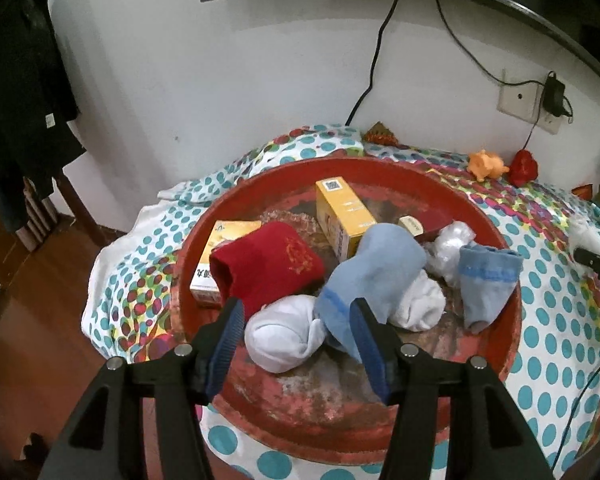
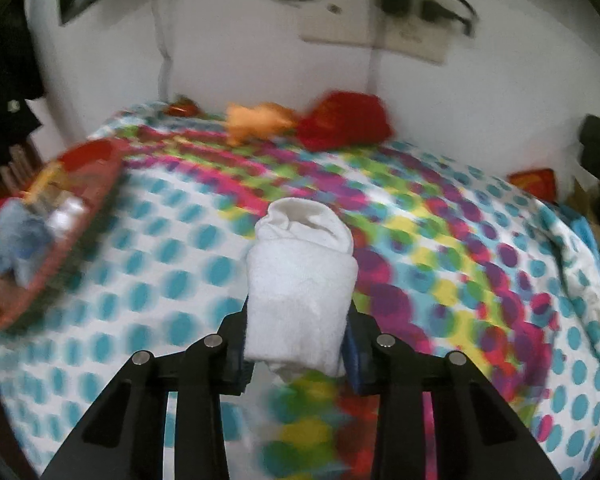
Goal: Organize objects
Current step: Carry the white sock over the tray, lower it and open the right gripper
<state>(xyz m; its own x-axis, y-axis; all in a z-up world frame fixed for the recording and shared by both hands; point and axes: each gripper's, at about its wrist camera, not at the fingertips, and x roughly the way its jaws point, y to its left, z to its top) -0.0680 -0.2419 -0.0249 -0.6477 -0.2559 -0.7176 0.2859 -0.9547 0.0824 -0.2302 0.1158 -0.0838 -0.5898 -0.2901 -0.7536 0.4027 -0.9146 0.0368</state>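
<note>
Left wrist view: the left gripper is standing wide at the bottom centre of the frame, its blue pads clear of everything, hanging over the near part of the round red tray. Just beyond the tips, a rolled white sock is lying at lower centre, touching a light blue sock that is draping over another white sock. A red sock is sitting left of centre, resting on a yellow box; a second yellow box is standing behind, mid-frame. A short blue sock is lying at the right of the tray, crumpled clear plastic beside it. Further up, an orange toy and a red toy are sitting near the wall at upper right. Right wrist view, blurred: the right gripper is gripping a folded white sock at lower centre, jaws narrow, above the dotted cloth. The tray is showing at the left edge; both toys are sitting at top centre.
</note>
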